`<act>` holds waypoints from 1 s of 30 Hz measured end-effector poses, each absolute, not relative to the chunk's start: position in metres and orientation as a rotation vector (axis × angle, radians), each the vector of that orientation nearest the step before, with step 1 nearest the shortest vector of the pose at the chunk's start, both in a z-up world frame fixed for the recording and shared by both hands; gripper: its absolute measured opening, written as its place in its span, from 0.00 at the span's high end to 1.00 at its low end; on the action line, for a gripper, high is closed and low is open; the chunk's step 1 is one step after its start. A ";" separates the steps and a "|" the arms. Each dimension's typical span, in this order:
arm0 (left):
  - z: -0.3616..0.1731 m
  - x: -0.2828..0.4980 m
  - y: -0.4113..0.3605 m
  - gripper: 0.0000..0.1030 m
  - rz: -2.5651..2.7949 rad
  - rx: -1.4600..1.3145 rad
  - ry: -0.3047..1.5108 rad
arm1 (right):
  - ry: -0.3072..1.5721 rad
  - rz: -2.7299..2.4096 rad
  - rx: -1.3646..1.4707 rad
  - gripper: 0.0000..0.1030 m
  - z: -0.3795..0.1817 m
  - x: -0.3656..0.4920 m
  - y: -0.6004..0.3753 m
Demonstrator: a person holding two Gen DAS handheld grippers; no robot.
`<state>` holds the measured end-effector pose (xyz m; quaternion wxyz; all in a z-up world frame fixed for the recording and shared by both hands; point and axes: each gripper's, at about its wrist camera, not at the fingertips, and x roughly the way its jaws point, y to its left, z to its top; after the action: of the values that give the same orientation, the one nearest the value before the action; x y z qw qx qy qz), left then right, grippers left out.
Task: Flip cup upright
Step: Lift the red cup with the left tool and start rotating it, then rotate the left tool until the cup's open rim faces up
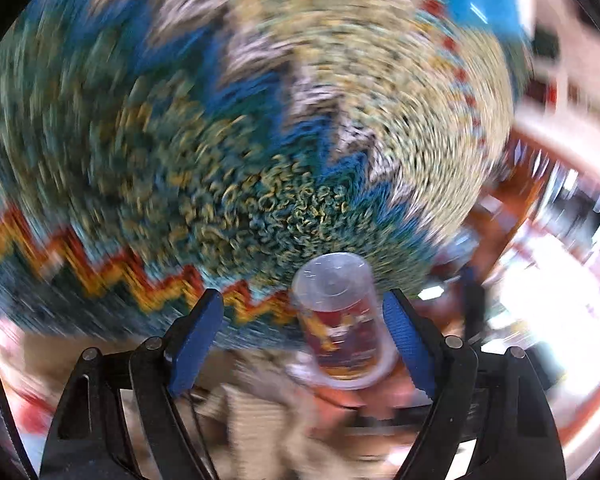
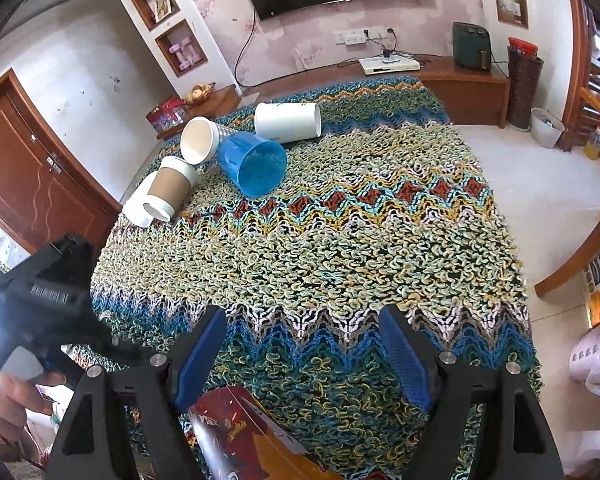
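- Left gripper (image 1: 302, 334) shows wide blue fingers, a clear printed cup (image 1: 340, 320) between them against the right pad; grip unclear.
- Right gripper (image 2: 302, 354) gapes wide above the knitted cloth (image 2: 340, 240); only its view shows a blue cup (image 2: 254, 164) lying toppled.

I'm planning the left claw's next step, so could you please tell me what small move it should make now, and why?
Probably shut the left claw on the printed cup. The cup sits between its fingers, close to one pad with a clear gap to the other, so nothing grips it yet. The view is blurred, so steadying first seems wise.
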<state>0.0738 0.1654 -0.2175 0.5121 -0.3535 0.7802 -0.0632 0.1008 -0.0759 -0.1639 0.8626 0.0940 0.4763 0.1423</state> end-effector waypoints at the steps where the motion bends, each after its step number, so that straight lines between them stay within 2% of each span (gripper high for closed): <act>1: -0.212 0.074 0.159 0.18 -0.169 -0.760 1.867 | 0.996 0.295 0.194 0.23 -0.163 0.100 -0.077; 6: -0.197 0.065 0.118 0.19 -0.266 -0.342 1.789 | 0.984 0.283 0.193 0.23 -0.159 0.094 -0.085; 12: -0.167 0.045 0.062 0.19 -0.400 0.125 1.520 | 0.979 0.267 0.197 0.23 -0.157 0.083 -0.095; 21: -0.157 0.033 0.038 0.19 -0.606 0.653 1.079 | 0.970 0.223 0.207 0.23 -0.157 0.061 -0.115; 30: -0.159 -0.002 0.016 0.19 -0.872 1.035 0.816 | 0.959 0.195 0.225 0.23 -0.158 0.047 -0.126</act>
<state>-0.0019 0.0157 -0.1587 0.7037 0.4653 0.3670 -0.3920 0.0465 -0.1257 -0.1580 0.8766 0.1076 0.4596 0.0937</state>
